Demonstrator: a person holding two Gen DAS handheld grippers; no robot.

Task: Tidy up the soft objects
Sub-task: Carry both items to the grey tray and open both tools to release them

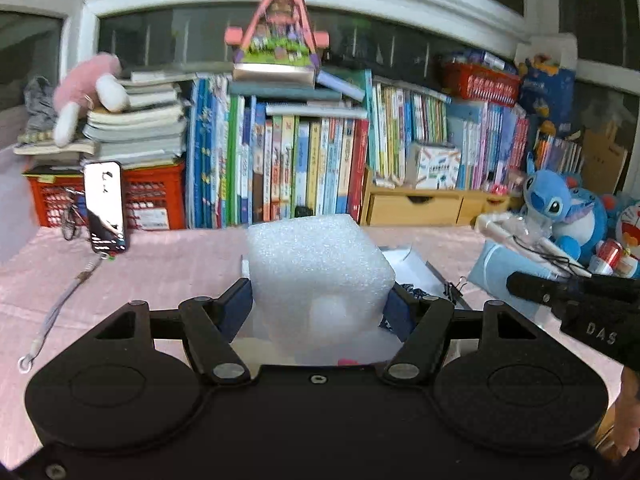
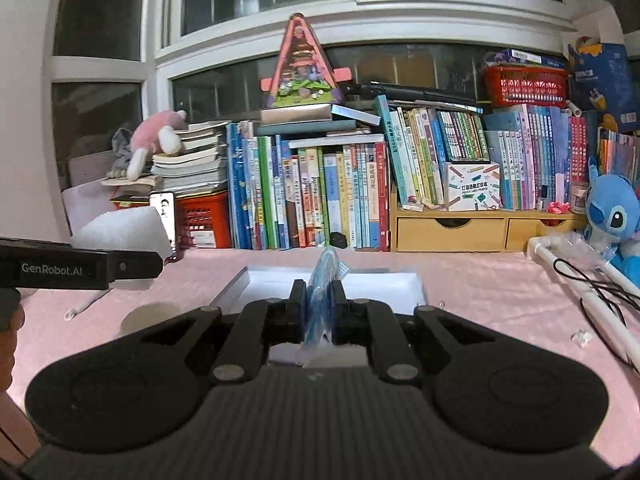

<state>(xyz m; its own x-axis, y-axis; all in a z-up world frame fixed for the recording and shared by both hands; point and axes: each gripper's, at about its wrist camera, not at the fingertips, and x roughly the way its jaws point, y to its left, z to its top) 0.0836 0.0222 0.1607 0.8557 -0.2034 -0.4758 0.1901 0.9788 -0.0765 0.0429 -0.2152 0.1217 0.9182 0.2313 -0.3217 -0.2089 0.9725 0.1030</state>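
The white foam block (image 1: 316,276), a rough-surfaced cube of packing foam, sits between the blue-padded fingers of the left claw (image 1: 320,300), which stands about half open and presses on the block's two sides, holding it above the pink-clothed worktop (image 1: 168,264). In the right wrist view the same block (image 2: 124,230) shows at the left edge, above the side of the left claw, which reads "GenRobot.AI".

The right claw (image 2: 318,300) is closed almost fully on a thin, flat blue-and-white soft item (image 2: 322,300) standing on edge between its fingers, over a shallow white rectangular tray (image 2: 400,284) that lies on the worktop. What is in the tray cannot be told. In the left wrist view the right claw's (image 1: 520,284) side bears the letters "DAS".

Behind the worktop, a red plastic crate (image 2: 204,216) sits under a stack of books, and a red plastic basket (image 2: 524,84) rests on top of the book row. A light wooden drawer unit (image 2: 472,228) carries a small white box with a printed label too small to read. A blue plush toy (image 2: 612,208) sits at the right.
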